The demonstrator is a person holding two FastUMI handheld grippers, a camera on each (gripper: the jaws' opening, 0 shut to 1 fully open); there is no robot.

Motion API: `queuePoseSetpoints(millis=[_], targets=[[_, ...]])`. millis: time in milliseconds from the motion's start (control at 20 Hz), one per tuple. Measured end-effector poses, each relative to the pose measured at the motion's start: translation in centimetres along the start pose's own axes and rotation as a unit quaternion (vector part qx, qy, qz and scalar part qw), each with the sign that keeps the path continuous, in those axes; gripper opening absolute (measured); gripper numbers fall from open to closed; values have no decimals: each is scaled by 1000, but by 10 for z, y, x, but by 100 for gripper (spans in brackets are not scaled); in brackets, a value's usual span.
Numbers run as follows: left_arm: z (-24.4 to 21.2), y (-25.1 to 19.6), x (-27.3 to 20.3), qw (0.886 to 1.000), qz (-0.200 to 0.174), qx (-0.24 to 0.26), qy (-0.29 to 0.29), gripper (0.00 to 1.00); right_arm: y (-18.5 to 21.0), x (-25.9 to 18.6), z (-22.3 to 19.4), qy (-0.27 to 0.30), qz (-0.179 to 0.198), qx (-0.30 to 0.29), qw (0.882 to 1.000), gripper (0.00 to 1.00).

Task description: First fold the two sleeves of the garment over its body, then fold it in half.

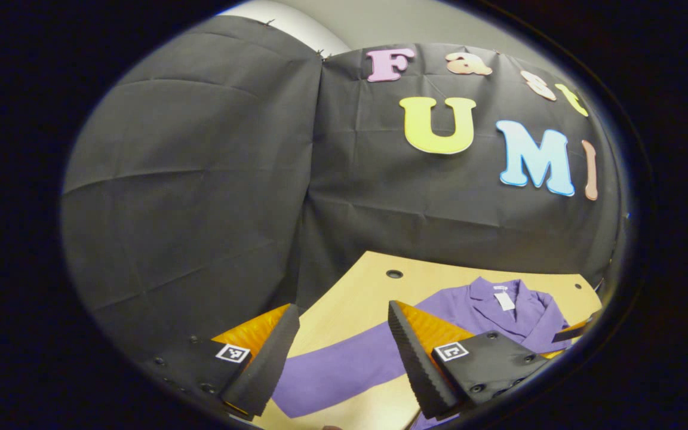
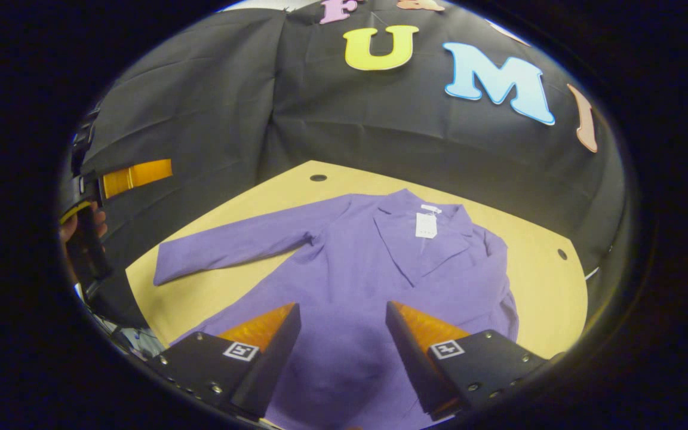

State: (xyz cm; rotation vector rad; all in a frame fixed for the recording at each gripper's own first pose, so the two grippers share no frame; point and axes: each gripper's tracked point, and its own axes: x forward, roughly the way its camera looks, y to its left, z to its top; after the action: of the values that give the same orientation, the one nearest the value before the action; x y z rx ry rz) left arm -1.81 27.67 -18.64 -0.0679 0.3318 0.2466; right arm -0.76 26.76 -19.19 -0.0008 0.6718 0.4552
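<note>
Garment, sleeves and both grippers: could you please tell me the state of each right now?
Garment: spread flat on the table, not folded.
Left sleeve: stretched out sideways, unfolded.
Right sleeve: lies along the body's edge.
Left gripper: open above the left sleeve, holding nothing.
Right gripper: open above the garment's body, holding nothing.

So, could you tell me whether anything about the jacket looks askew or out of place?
Its sleeves are uneven: one sleeve lies stretched out on the table, while the other is already bunched along the jacket's side.
</note>
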Motion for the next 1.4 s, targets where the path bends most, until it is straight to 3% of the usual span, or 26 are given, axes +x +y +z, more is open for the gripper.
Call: queuePoseSetpoints(millis=[350, 400, 600, 1050, 1100, 1400], targets=[[-26, 13, 8, 999, 31, -19, 32, 94, -24, -20, 45, -65, -35, 1, 997, 90], [-33, 18, 10, 998, 43, -23, 42, 99, -29, -26, 51, -78, -43, -2, 996, 90], [-56, 42, 13, 990, 97, -53, 84, 96, -40, -42, 70, -107, -52, 5, 993, 90], [-132, 96, 15, 955, 206, -98, 191, 94, -75, -61, 77, -122, -66, 28, 990, 90], [-137, 100, 16, 951, 215, -100, 198, 100, -79, -63, 76, -121, -67, 28, 990, 89], [-163, 103, 24, 935, 224, -125, 245, 95, -91, -69, 65, -109, -68, 34, 991, 90]])
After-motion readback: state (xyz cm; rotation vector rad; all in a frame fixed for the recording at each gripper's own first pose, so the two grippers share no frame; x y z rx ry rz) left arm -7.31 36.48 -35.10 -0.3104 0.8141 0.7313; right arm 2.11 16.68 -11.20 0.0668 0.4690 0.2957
